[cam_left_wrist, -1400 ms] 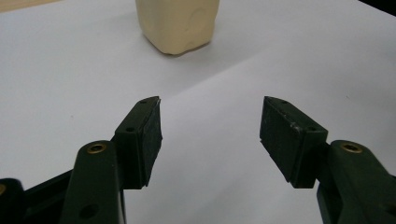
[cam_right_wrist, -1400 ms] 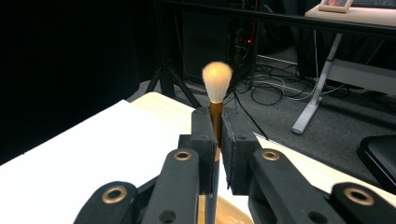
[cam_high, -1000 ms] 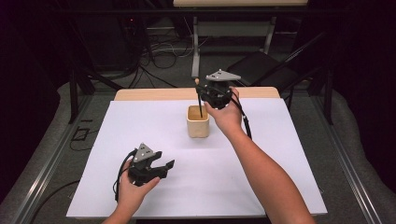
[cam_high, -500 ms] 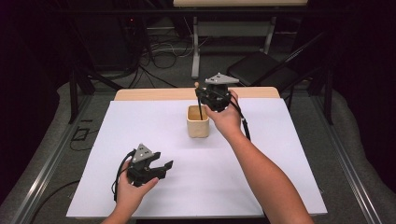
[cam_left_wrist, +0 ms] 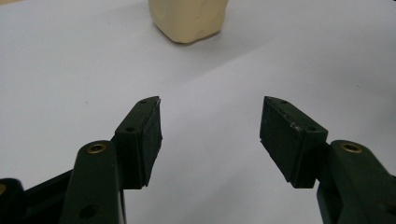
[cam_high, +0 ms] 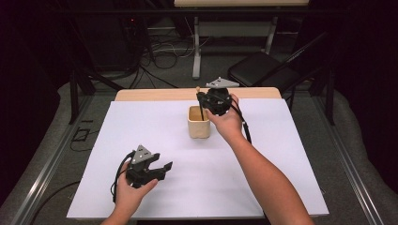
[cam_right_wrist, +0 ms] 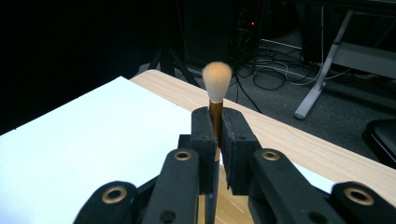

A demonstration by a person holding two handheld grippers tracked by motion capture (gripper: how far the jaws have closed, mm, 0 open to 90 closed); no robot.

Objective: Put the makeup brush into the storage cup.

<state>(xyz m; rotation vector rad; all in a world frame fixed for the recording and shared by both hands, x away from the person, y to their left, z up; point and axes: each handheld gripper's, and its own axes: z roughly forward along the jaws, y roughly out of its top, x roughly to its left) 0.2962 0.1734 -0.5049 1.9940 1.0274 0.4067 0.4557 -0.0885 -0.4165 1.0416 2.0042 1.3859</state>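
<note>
We hold the right gripper (cam_high: 204, 100) over the far middle of the table (cam_high: 281, 154), its fingers (cam_right_wrist: 203, 133) clenched on a brush (cam_right_wrist: 216, 88). In the right gripper view the two black fingers press on the brush's brown stem from either side, and the pale, rounded bristle tuft stands above them. In the high view the brush's dark handle hangs upright from the gripper down into the open top of a small cream-coloured cup (cam_high: 199, 123), which stands on the white sheet covering the table, a little left of our right hand (cam_high: 227, 119). Whether the handle touches the cup's bottom we cannot tell.

We keep the left gripper (cam_high: 162, 167) low at the near left of the table, well apart from the cup. Its fingers (cam_left_wrist: 144, 135) are released, spread wide with nothing between them, just bare white sheet below. The cup (cam_left_wrist: 188, 18) stands farther off, straight ahead of them.
</note>
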